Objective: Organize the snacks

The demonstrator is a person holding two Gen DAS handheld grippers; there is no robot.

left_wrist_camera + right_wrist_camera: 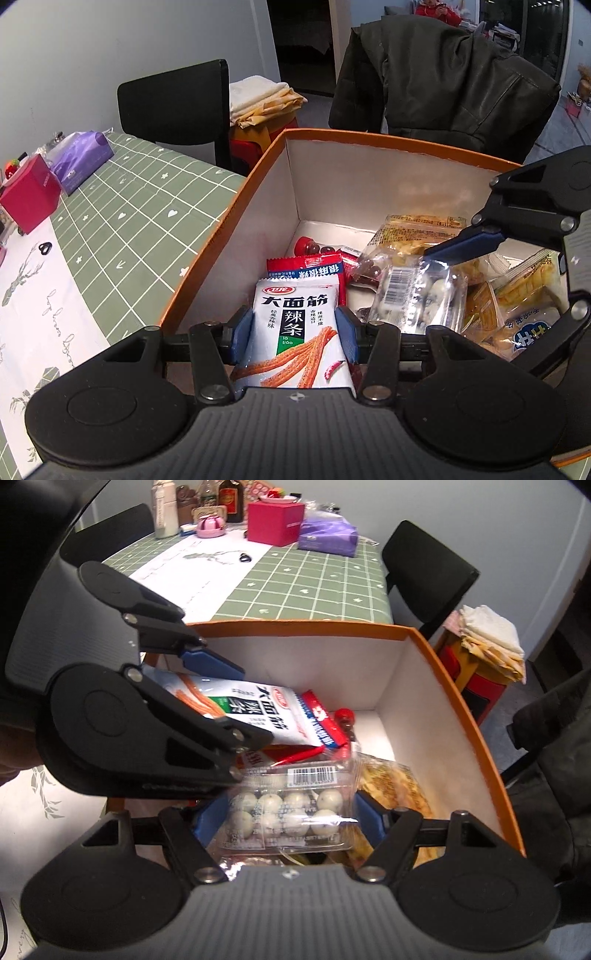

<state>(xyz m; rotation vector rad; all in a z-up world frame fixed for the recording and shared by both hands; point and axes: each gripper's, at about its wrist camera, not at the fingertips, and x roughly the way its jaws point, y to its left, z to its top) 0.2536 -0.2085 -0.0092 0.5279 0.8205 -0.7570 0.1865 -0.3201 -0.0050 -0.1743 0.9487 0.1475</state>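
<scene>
Green-checked surface (140, 206), orange box (221, 229): left gripper (295, 332) clamps spicy-strip packet (295, 325); right gripper (288, 816) grips egg pack (288, 808); crowded together above box, packs may snag.

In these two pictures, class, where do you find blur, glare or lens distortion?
Left wrist view: fisheye bends the orange box rim into a curve, corners go dark, and glare whitens the clear pack of white balls; the spicy-strip packet prints sharp. Right wrist view: the same curving of the box rim, with soft motion blur over the ball pack and the left tool.
</scene>
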